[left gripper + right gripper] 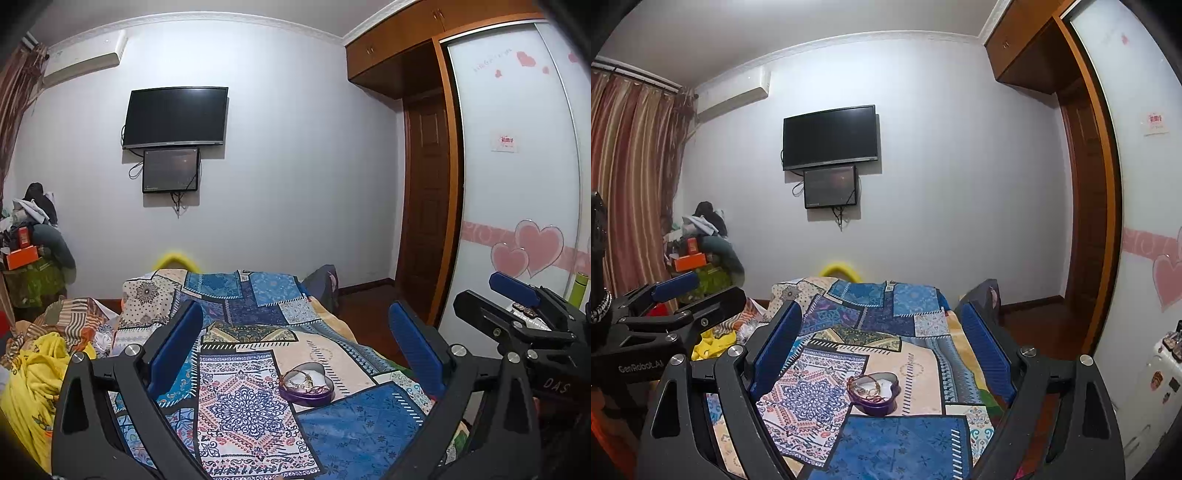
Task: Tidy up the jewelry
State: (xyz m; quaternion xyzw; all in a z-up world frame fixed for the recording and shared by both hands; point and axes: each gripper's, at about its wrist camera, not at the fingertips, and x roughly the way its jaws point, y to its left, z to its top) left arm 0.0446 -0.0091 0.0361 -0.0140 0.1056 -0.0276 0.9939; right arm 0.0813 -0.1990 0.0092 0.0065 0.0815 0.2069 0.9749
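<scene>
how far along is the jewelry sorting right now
Done: some bracelets already lie heaped in the open purple heart-shaped box on the patchwork bedspread. In hand: nothing; the left tongs and right tongs are both open, empty and held above the bed short of the box. Left: no loose jewelry shows on the bedspread, and no lid is in view, so what remains is unclear.

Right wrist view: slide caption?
Open right gripper above patchwork bedspread, facing purple heart-shaped jewelry box.
</scene>
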